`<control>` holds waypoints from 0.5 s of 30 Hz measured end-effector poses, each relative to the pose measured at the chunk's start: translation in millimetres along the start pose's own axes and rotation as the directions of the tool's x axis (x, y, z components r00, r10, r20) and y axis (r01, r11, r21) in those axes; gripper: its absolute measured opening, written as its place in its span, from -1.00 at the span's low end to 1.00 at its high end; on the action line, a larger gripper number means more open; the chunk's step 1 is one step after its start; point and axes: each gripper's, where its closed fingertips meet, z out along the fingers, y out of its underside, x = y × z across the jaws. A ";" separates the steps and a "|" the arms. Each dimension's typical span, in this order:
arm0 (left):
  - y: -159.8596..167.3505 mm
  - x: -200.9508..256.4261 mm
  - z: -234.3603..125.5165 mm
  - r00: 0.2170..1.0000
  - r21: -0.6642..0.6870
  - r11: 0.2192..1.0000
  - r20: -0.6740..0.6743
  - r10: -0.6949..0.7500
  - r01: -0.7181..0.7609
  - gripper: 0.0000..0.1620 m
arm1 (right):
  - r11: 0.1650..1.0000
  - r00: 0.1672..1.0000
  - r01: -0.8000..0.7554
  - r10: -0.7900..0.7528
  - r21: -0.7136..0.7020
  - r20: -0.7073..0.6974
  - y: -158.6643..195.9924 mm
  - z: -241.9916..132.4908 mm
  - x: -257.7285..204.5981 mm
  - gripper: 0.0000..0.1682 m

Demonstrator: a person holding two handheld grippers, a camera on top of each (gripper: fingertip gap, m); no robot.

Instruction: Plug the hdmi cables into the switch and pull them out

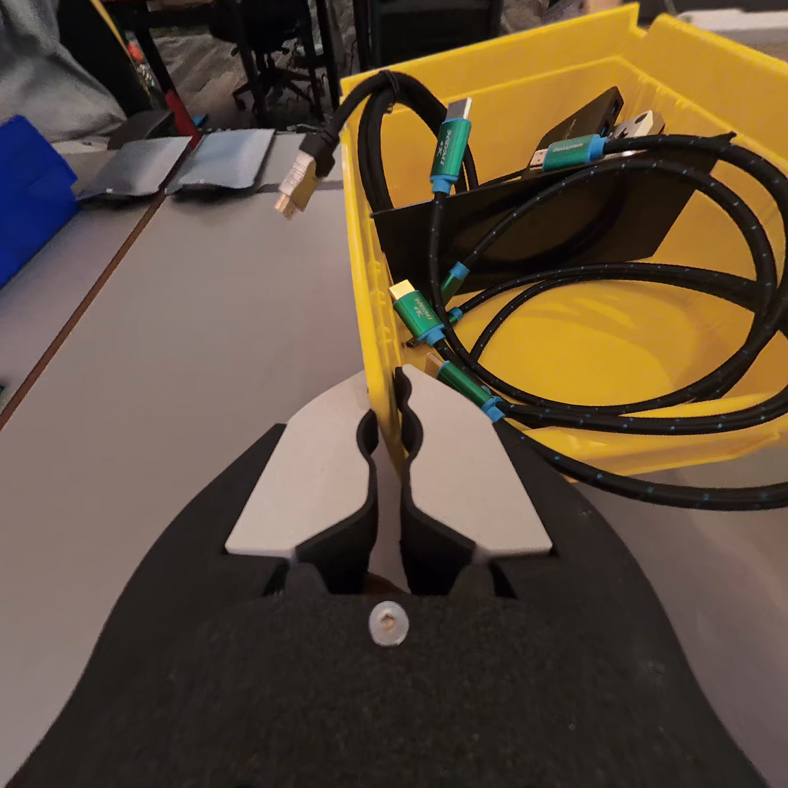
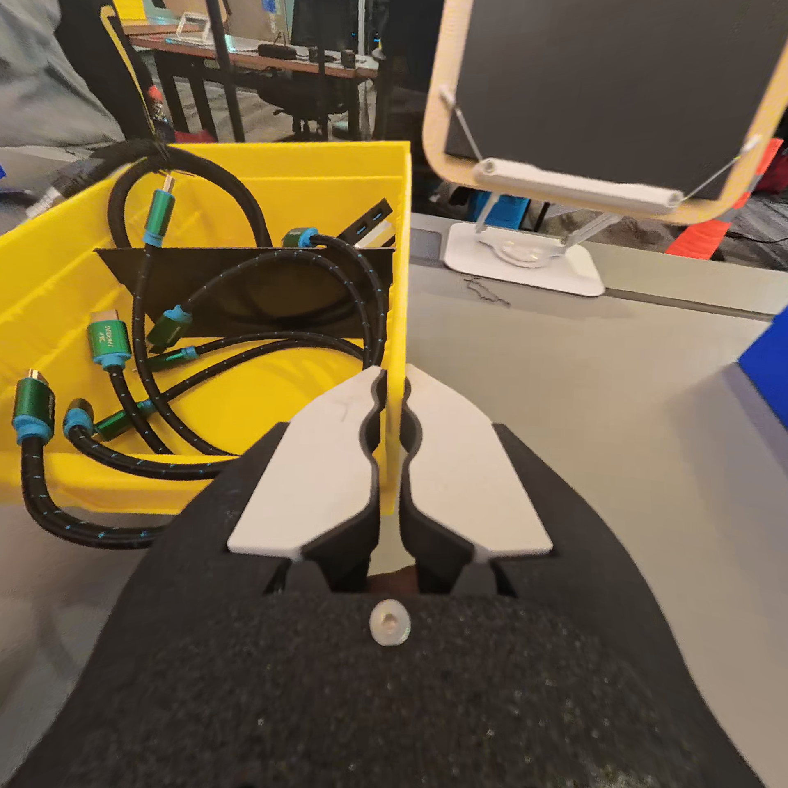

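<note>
Yellow bin (image 1: 703,76), left wrist view: small white lettering runs lengthwise on three green plug shells.
- upright plug (image 1: 450,149), upper centre
- lying plug (image 1: 567,152), upper right
- lower plug (image 1: 415,309), centre

The black box (image 1: 584,119) at upper right carries faint pale print, too small to make out.

Right wrist view: the left-centre plug (image 2: 108,337) bears the same white lettering, sideways on its shell.

Tangled cables (image 1: 597,273) and a black divider (image 1: 533,221) obstruct the yellow bin (image 1: 699,72) interior; the counter (image 1: 192,320) beside the bin is passable.
</note>
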 end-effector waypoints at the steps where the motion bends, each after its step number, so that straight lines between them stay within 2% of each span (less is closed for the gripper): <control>1: 3.1 -8.4 4.8 1.000 -0.010 1.000 0.007 -0.006 0.006 -0.95 | 1.000 1.000 -0.005 0.005 -0.014 0.001 3.8 5.7 -8.7 -0.96; 3: 14.0 -24.4 15.2 0.999 -0.040 0.999 0.047 0.018 -0.016 -0.95 | 0.998 1.000 -0.022 0.023 -0.057 0.018 19.2 20.8 -23.9 -0.96; 5: 24.3 -40.2 24.7 0.989 -0.051 0.997 0.129 0.071 -0.064 -0.93 | 0.989 0.995 -0.054 0.065 -0.141 0.075 49.0 35.3 -39.7 -0.94; 6: 25.2 -45.6 25.8 0.986 -0.052 0.996 0.148 0.076 -0.069 -0.88 | 0.996 0.992 -0.061 0.068 -0.067 0.105 45.8 36.9 -46.4 -0.95; 7: 25.6 -48.0 25.8 0.988 -0.057 0.997 0.143 0.051 -0.044 -0.88 | 0.998 0.995 -0.022 0.027 -0.051 0.096 45.9 36.2 -47.8 -0.94; 8: 25.9 -50.4 25.9 0.990 -0.059 0.998 0.140 0.029 -0.020 -0.88 | 0.998 0.996 -0.002 0.007 -0.061 0.094 46.4 34.3 -50.0 -0.94; 12: 27.2 -62.3 24.2 0.985 -0.051 0.999 0.171 0.006 0.002 -0.84 | 0.985 0.978 -0.074 0.103 -0.159 0.180 49.3 26.2 -64.3 -0.92; 15: 27.5 -70.1 18.3 0.978 -0.047 0.999 0.208 0.026 -0.016 -0.78 | 0.980 0.956 0.026 0.033 -0.198 0.291 53.4 12.9 -73.7 -0.88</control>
